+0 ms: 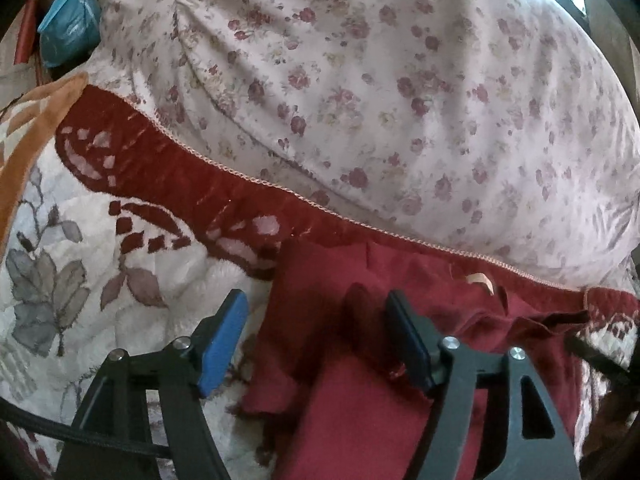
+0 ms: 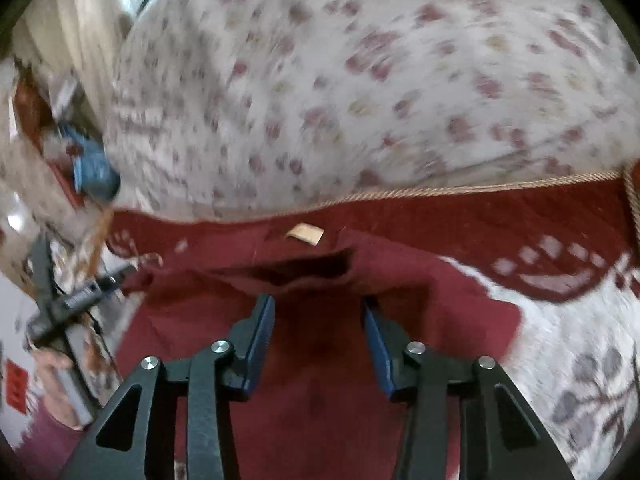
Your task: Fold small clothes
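Note:
A small dark red garment [image 1: 360, 360] lies spread on a cream and red patterned blanket [image 1: 100, 240]. A tan label [image 1: 480, 280] shows at its neck opening. My left gripper [image 1: 316, 316] is open, its blue pads [image 1: 224, 344] straddling the garment's left edge just above the cloth. In the right wrist view the garment [image 2: 320, 360] fills the centre, with the label [image 2: 306, 235] and the dark neck opening beyond. My right gripper [image 2: 318, 312] is open over the garment's middle, holding nothing. The left gripper [image 2: 80, 300] shows at the garment's left side.
A large floral pillow [image 1: 380, 80] lies just behind the blanket's corded red border [image 1: 240, 172]. A blue bag [image 1: 68, 20] sits at the far left. The blanket also shows at right in the right wrist view [image 2: 560, 340]. That view is motion-blurred.

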A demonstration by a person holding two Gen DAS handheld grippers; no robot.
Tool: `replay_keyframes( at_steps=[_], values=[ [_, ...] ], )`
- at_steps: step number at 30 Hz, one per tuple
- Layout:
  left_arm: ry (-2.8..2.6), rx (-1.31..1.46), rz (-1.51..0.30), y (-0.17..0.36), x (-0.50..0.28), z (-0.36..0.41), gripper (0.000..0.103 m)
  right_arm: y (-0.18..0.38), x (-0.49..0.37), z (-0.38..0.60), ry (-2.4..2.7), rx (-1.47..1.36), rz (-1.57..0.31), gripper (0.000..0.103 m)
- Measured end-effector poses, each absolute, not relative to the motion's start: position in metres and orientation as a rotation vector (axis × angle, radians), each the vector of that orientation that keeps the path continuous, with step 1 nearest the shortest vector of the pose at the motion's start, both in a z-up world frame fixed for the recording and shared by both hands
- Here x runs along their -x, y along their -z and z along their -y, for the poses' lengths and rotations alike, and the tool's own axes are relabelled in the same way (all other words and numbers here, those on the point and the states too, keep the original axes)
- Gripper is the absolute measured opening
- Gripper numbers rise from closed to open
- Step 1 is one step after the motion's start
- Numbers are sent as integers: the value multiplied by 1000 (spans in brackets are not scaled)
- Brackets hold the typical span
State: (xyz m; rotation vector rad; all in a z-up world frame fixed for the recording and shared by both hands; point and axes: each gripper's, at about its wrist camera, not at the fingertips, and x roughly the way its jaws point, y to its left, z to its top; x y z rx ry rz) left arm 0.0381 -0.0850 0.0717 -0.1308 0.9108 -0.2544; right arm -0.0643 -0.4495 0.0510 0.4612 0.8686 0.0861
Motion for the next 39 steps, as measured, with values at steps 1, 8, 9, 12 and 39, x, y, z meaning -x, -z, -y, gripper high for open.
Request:
replay_keyframes(
  at_steps=[1, 8, 9, 12, 39],
  values=[
    [263, 157, -905, -73, -39, 81, 72, -44, 57, 448, -68, -443, -887, 49],
    [244, 217, -893, -74, -45, 66, 86, -9, 27, 484, 109, -569, -906, 45],
    [242, 203, -900, -73, -44, 67, 86, -15, 33, 486, 112, -575, -891, 47],
    [268, 138, -937, -70, -41, 74, 86, -31, 60, 489, 116, -547, -857, 53],
    [249, -11, -1062, -38, -19, 73, 86, -36, 58, 477, 156, -352, -913, 48]
  ],
)
